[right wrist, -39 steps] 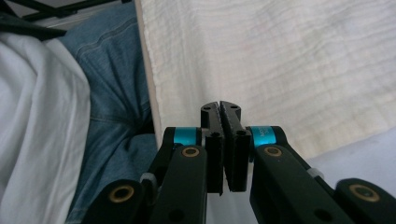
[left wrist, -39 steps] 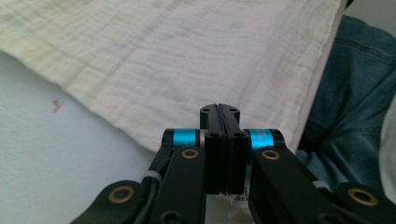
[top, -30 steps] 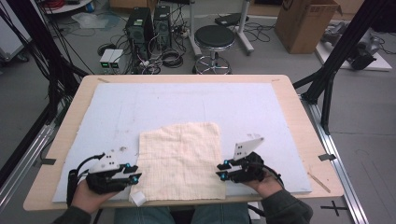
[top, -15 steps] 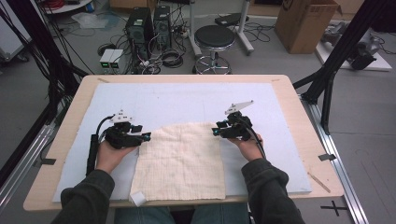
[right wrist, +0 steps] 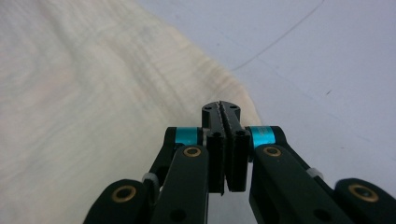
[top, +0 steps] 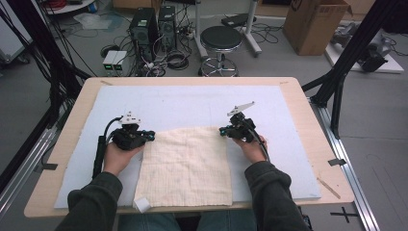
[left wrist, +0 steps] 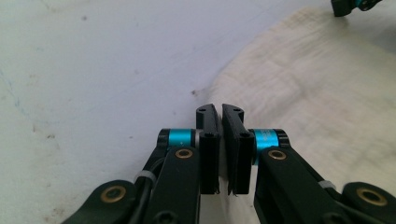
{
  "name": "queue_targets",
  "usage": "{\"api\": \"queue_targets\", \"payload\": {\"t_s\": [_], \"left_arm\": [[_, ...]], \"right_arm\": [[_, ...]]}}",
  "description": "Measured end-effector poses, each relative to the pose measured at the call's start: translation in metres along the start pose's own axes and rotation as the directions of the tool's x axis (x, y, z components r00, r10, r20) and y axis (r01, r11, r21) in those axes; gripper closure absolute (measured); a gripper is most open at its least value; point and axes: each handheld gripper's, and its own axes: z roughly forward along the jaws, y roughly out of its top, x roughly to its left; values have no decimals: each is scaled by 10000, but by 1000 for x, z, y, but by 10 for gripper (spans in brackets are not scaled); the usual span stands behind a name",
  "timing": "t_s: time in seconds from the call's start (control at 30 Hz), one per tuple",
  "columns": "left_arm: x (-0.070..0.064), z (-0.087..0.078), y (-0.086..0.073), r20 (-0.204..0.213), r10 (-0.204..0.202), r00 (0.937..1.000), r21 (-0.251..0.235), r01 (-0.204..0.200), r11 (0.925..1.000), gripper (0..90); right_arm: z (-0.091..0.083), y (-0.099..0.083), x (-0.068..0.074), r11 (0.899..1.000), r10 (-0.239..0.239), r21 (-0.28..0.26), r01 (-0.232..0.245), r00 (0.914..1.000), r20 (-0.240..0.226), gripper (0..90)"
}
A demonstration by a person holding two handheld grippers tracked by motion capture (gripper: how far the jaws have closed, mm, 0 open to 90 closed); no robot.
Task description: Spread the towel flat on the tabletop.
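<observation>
A cream waffle-weave cloth [top: 185,163] lies flat on the white mat [top: 192,103], one edge at the table's front. My left gripper [top: 150,136] sits at the cloth's far left corner. In the left gripper view its jaws [left wrist: 220,112] stand almost together, with the cloth's edge [left wrist: 317,93] running in between them. My right gripper [top: 223,130] sits at the far right corner. In the right gripper view its jaws [right wrist: 222,109] are pressed together right at the cloth's corner [right wrist: 93,93]. Both grippers lie low on the mat, held by hands in dark sleeves.
A small white tag [top: 141,204] shows at the cloth's near left corner. A thin wooden stick [top: 328,187] lies on the bare table edge at the right. The mat beyond the cloth is bare. A stool [top: 220,38] and computers stand on the floor behind the table.
Both grippers moved from the cloth's near corners up to its far corners, then stayed there. The cloth itself has not shifted.
</observation>
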Motion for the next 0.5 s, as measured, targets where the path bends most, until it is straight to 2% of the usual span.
{"api": "queue_targets", "payload": {"t_s": [0.07, 0.13, 0.17, 0.23, 0.33, 0.37, 0.4, 0.43, 0.47, 0.5], "left_arm": [[-10, -7, 1, 24, 495, 9988, 109, -495, 9987, 848], [-26, -13, 0, 190, 1146, 9932, 177, -1149, 9932, 842], [-34, -16, -2, 266, 1446, 9891, 200, -1452, 9892, 838], [-49, -19, -8, 640, 1732, 9828, 150, -1745, 9846, 834], [-66, -17, -20, 1266, 2014, 9713, 491, -2089, 9767, 834], [-69, -15, -25, 1649, 2008, 9657, 656, -2139, 9747, 822], [-74, -13, -29, 2023, 2067, 9573, 919, -2287, 9691, 804], [-77, -11, -32, 2156, 2212, 9511, 1084, -2485, 9626, 766], [-80, -10, -34, 2449, 2253, 9430, 1128, -2585, 9594, 726], [-80, -9, -35, 2654, 2205, 9386, 1071, -2560, 9607, 680]], "right_arm": [[-13, 1, 3, 9995, -154, -271, 152, 9999, -47, 892], [-25, -1, 8, 9987, -301, -407, 293, 9994, -194, 892], [-30, -2, 11, 9978, -535, -390, 528, 9984, -178, 891], [-41, -6, 19, 9962, -785, -406, 776, 9967, -203, 891], [-51, -17, 31, 9923, -1235, -156, 1232, 9921, -205, 891], [-54, -21, 34, 9914, -1303, -107, 1301, 9911, -289, 891], [-55, -27, 37, 9908, -1352, -96, 1350, 9901, -364, 891], [-55, -34, 41, 9890, -1473, 62, 1476, 9885, -343, 891], [-55, -38, 43, 9880, -1530, 160, 1535, 9877, -321, 894], [-54, -45, 43, 9881, -1518, 212, 1525, 9878, -342, 894]]}}
